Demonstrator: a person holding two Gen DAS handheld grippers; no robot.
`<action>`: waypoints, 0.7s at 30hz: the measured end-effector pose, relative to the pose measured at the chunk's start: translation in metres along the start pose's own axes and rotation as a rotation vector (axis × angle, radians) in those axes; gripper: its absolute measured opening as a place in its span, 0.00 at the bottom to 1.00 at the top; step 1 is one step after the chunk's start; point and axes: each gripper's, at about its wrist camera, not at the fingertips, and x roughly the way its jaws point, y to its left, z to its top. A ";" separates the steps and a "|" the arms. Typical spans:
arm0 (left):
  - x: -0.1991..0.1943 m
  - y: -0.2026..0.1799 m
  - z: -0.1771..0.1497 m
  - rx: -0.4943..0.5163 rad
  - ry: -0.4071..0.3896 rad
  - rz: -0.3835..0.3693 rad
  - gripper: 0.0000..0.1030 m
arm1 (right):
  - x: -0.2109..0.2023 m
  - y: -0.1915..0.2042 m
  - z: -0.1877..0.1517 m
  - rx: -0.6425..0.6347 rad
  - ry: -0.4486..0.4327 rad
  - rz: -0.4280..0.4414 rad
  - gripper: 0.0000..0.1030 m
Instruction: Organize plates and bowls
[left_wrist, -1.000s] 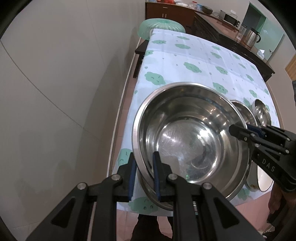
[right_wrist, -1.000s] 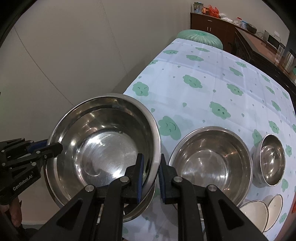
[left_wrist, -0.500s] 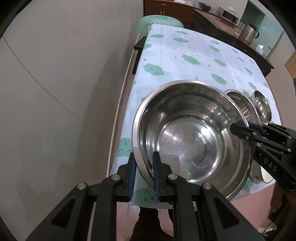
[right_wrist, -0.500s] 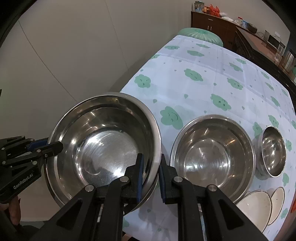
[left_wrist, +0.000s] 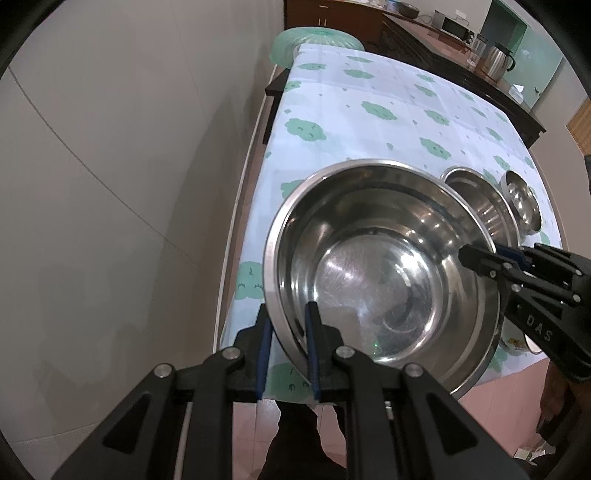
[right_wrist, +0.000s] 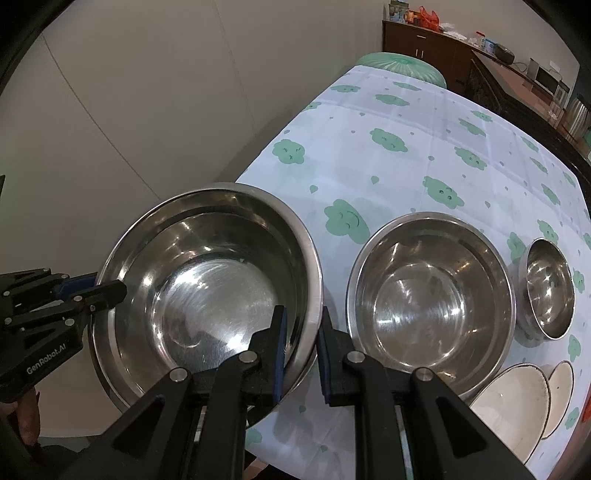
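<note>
A cloth-covered table (right_wrist: 424, 122) is seen from two hand-held grippers, with the biggest steel bowl (right_wrist: 207, 280) held over its near corner. The bowl is clamped on opposite sides of its rim: the left gripper (left_wrist: 286, 339) is closed on one edge, the right gripper (right_wrist: 301, 343) on the other. A second rim line shows inside it, possibly a nested bowl. To the right of the right gripper, close beside the carried bowl, a medium bowl (right_wrist: 432, 299) stands on the cloth, followed by a small bowl (right_wrist: 550, 288) and two pale plates (right_wrist: 517, 402).
</note>
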 end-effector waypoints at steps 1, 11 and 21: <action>0.000 0.000 -0.001 0.000 0.001 0.000 0.14 | 0.000 0.000 -0.001 0.000 0.002 0.000 0.16; 0.001 0.001 -0.006 0.003 0.009 0.000 0.14 | 0.001 0.004 -0.004 -0.005 0.005 -0.001 0.16; 0.007 0.002 -0.010 0.004 0.020 0.002 0.14 | 0.003 0.007 -0.012 -0.012 0.013 -0.002 0.16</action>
